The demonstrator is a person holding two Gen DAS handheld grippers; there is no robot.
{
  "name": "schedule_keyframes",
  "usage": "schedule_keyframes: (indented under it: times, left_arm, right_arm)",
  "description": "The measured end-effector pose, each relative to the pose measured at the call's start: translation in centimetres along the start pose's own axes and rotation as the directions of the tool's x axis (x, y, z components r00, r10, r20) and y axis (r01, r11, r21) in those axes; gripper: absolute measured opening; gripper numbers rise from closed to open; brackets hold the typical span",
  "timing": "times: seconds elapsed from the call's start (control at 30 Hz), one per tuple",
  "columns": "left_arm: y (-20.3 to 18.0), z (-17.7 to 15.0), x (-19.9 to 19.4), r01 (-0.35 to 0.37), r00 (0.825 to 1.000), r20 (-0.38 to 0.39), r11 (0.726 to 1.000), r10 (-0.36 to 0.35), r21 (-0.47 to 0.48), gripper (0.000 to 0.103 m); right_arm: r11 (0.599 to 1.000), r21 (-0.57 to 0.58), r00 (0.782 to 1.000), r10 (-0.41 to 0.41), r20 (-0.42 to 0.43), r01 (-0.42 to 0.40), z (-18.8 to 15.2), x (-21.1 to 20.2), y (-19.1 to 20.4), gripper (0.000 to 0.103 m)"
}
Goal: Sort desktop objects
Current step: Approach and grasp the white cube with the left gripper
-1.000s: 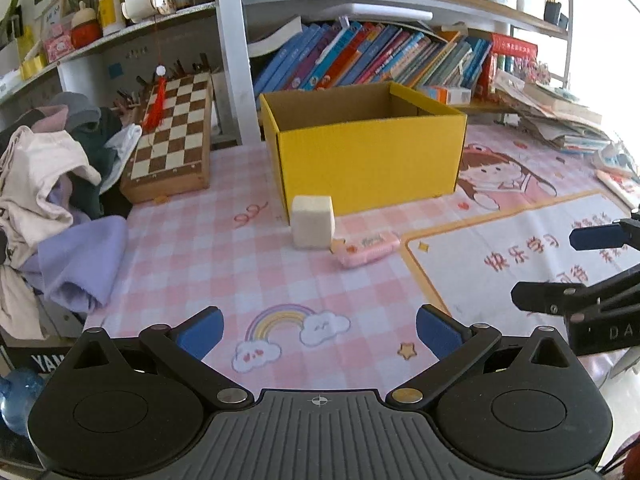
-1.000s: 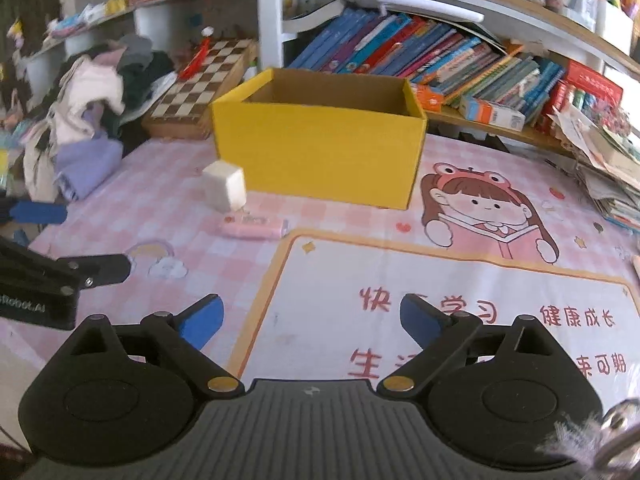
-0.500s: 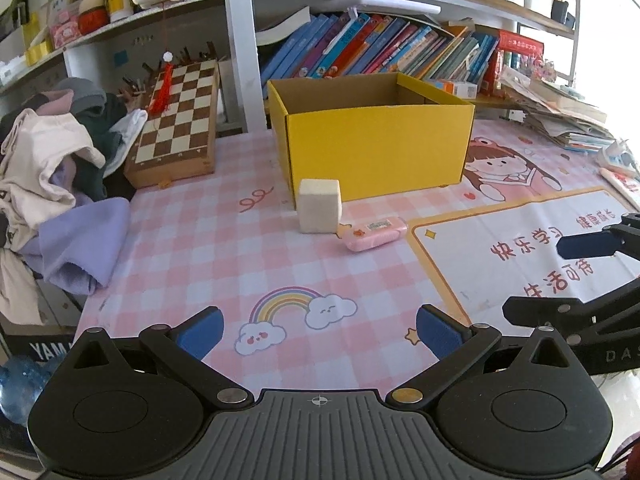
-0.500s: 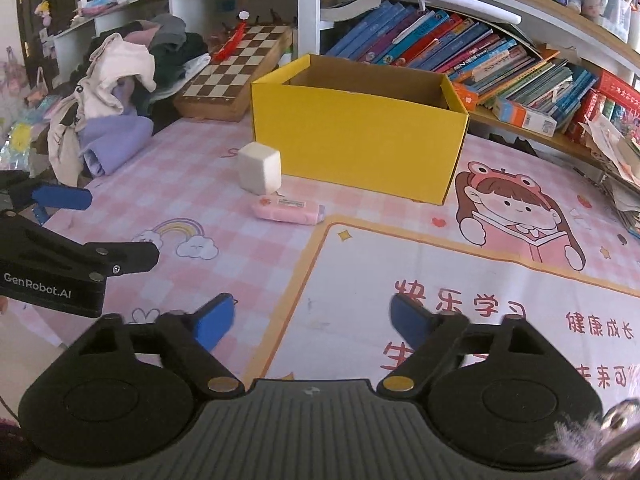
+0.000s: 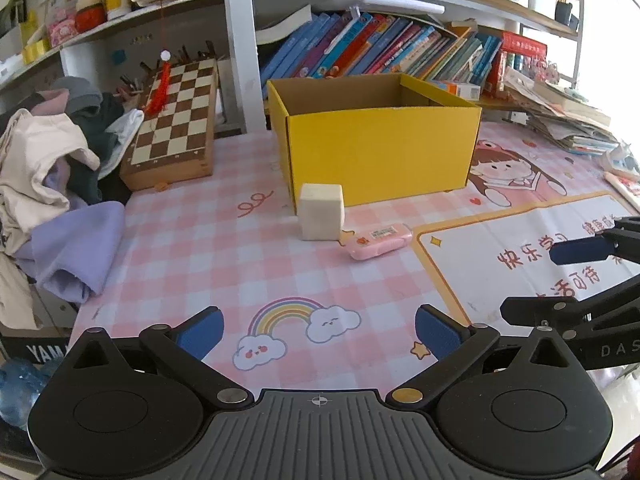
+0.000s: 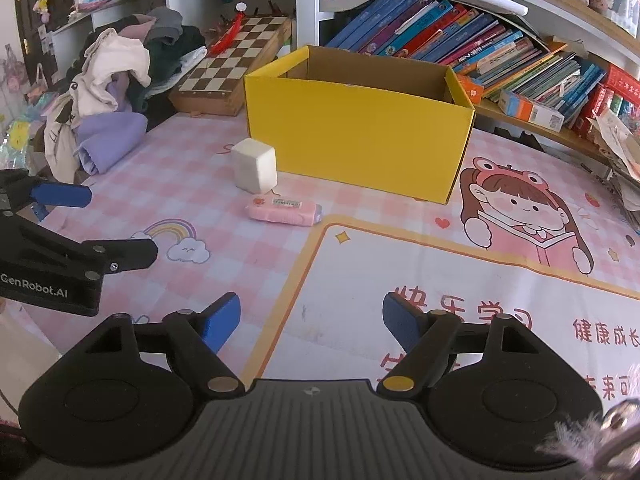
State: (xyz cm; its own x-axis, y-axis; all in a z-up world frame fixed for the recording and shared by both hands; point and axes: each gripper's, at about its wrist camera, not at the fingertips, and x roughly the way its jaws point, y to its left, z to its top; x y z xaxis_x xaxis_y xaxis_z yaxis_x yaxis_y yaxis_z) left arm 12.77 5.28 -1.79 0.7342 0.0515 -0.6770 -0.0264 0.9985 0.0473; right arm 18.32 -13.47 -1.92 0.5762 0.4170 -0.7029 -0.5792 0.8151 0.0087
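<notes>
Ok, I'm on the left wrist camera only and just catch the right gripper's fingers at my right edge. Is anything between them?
Observer: No. In the right wrist view the right gripper is open, with nothing between its pads, above the white panel of the mat.
Operator: Where is the pink packet from there?
Observer: The pink packet lies ahead and slightly left, on the checked part, with its long side towards that gripper.
Operator: Anything dangling near that gripper?
Observer: Yes, a fluffy thing on a metal ring shows at that view's lower right corner.
</notes>
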Motion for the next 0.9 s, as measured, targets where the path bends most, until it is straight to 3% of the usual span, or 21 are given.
schedule_keyframes:
  times: [0.23,0.9]
  left_arm:
    - [0.0,0.9,1.3,0.014,1.000,-0.007,1.000,-0.014,0.005,0.090]
    - [0.6,5.0,7.0,0.001,1.000,-0.005,0.999,-0.001,-0.036,0.089]
  right_arm:
    - [1.000,-0.003,1.000,0.002,-0.006,-0.002,0.7,0.8,-0.7,0.078]
    - [0.998,-0.051,0.999,0.028,-0.046,-0.030,3.0,4.0,-2.9,0.078]
